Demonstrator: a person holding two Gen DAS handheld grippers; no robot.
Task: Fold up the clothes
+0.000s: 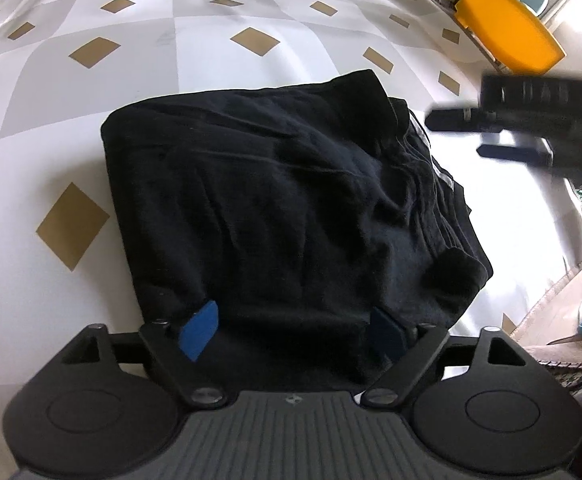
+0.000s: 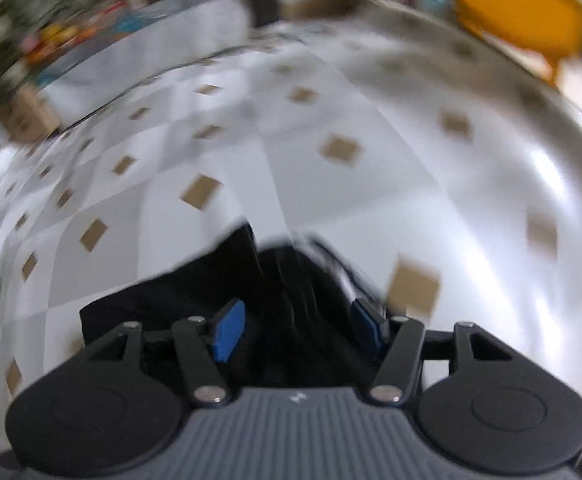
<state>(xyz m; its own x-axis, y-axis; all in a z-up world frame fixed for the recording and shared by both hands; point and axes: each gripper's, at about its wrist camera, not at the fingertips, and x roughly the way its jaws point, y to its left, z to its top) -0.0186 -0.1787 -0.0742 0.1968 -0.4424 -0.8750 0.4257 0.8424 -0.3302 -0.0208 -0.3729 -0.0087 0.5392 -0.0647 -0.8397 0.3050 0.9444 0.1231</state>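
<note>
Black clothing (image 1: 275, 208), folded into a thick, rumpled bundle, lies on a table covered with a white-and-grey checked cloth (image 1: 171, 52) dotted with tan diamonds. The bundle's stacked layers show along its right edge in the left wrist view, where a thin pale stripe runs between the folds.

The left gripper (image 1: 291, 330) hangs over the near edge of the bundle with its blue pads (image 1: 199, 330) spread wide. The fabric lies under and between them, and neither pad presses on it.

The right gripper (image 2: 297, 334) appears in the left wrist view as a blurred dark shape (image 1: 531, 120) above the table to the right of the bundle. In its own view, which is heavily smeared, its blue pads (image 2: 229, 330) stand apart above the near end of the dark fabric (image 2: 195, 300), with no cloth pinched between them.

An orange chair (image 1: 507, 28) stands beyond the far right corner of the table, next to cluttered shelves that are too blurred to read.
</note>
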